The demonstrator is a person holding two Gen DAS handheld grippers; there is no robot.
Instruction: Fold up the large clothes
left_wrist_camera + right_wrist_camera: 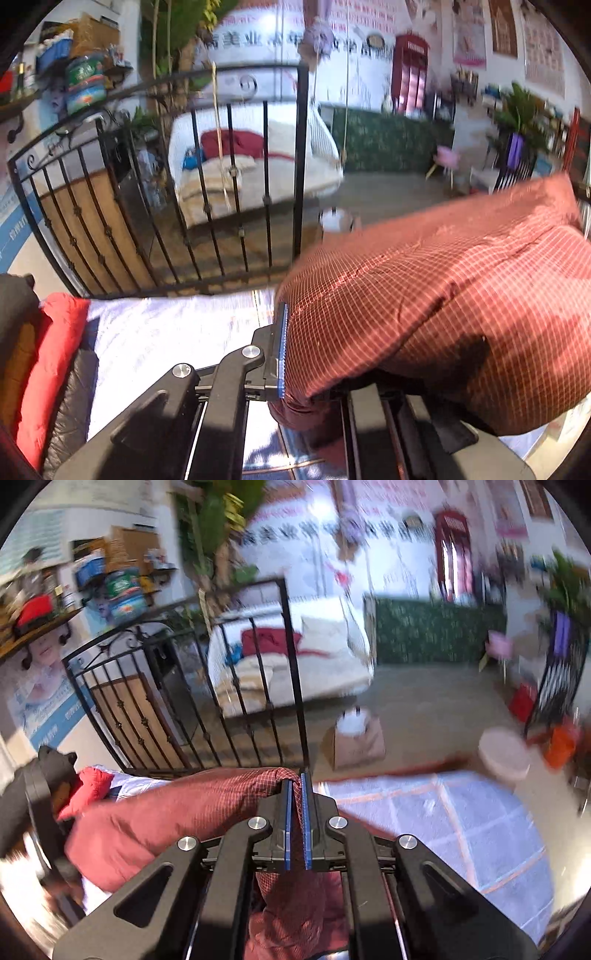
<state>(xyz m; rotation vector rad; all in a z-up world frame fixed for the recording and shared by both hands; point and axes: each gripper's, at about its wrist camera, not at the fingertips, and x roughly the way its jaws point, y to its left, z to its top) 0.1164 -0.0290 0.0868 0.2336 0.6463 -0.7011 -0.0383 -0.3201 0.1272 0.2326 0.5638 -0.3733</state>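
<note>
A dark red padded garment with a fine check pattern [443,295] is lifted above the white-covered table [166,332]. My left gripper [291,350] is shut on its edge; only the left blue-padded finger shows, the cloth drapes over the right one. In the right wrist view my right gripper [296,805] is shut on another edge of the same garment [184,812], which stretches left toward the other gripper [33,812]. Cloth hangs down under the jaws.
A pile of red, orange and black garments [48,350] lies at the table's left end. A black iron railing [184,203] stands behind the table. A paper bag [354,738] and a white round stool [504,755] stand on the floor beyond.
</note>
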